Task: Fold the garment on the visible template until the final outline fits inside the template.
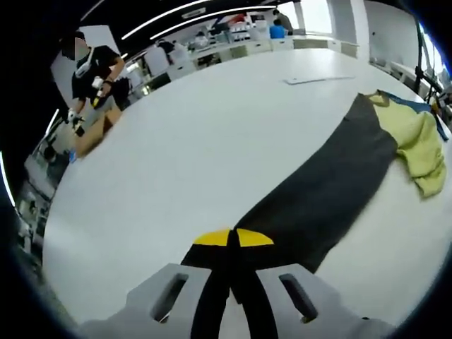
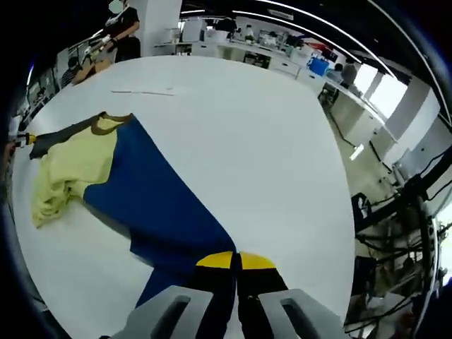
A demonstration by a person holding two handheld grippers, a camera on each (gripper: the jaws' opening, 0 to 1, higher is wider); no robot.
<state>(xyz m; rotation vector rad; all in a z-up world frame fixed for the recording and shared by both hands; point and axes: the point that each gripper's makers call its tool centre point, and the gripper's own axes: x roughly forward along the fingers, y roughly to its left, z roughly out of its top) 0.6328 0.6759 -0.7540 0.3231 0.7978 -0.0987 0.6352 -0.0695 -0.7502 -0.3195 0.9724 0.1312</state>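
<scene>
Left gripper view first: left gripper (image 1: 233, 238) has its yellow-tipped jaws clamped tight on the dark grey end of the garment (image 1: 332, 187), which runs across the white table (image 1: 212, 141) toward 2 o'clock, where it bunches into yellow fabric, and a person (image 1: 95, 70) stands at about 10 o'clock. Over in the right gripper view, the right gripper (image 2: 235, 261) is pinched onto the blue end, cloth stretching toward 10 o'clock to the crumpled yellow part.

Each gripper, the left gripper (image 1: 233, 239) and the right gripper (image 2: 235, 262), had two black jaws capped with yellow tips, rising from a pale grey body with slanted slots.
</scene>
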